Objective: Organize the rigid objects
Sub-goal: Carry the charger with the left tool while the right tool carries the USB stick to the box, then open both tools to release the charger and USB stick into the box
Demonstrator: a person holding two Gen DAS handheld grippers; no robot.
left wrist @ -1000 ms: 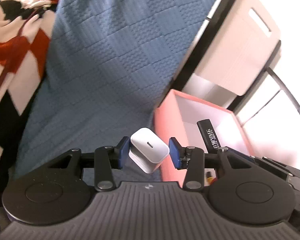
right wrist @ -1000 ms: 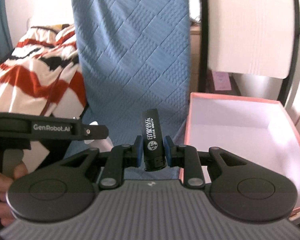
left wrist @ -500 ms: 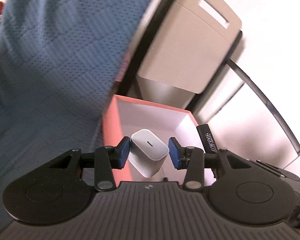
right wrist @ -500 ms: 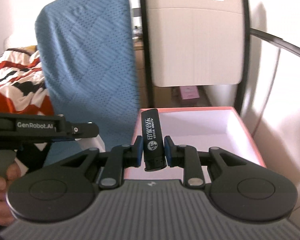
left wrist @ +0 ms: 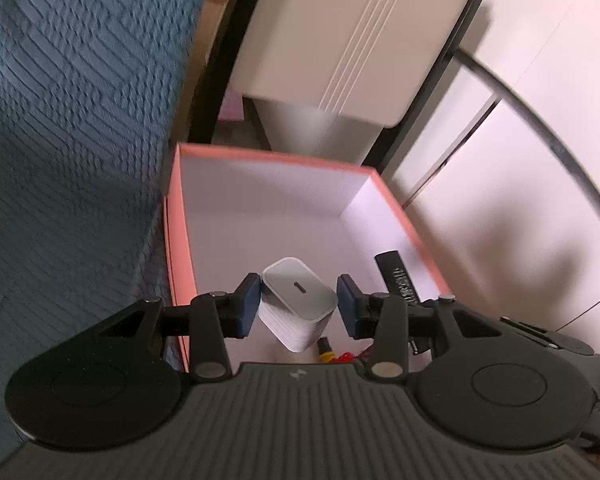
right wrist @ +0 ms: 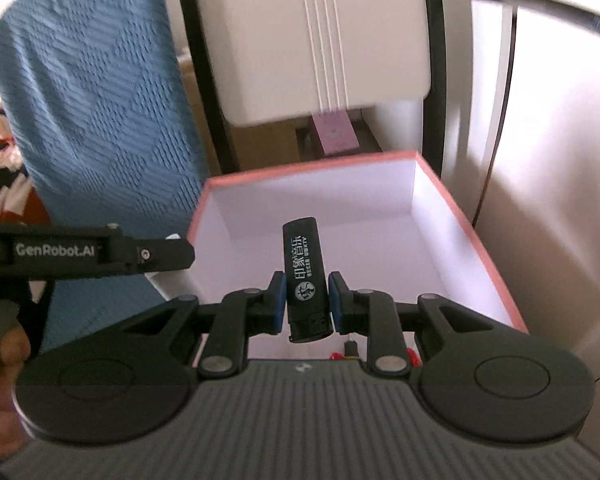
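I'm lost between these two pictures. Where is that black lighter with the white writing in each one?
Left wrist view: the black lighter is at right of centre, behind the left claw, which holds a white charger.
Right wrist view: the lighter is at centre, pinched in the right claw.
Shared landmark: the pink box beneath both.

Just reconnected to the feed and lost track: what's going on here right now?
A person holds a gripper in each hand over an open pink box. The left gripper is shut on a white charger; the right gripper is shut on a black lighter with white print. Both items hang above the box's white interior, not yet released. Some small red and yellow bits lie at the box's near end, too hidden to identify.
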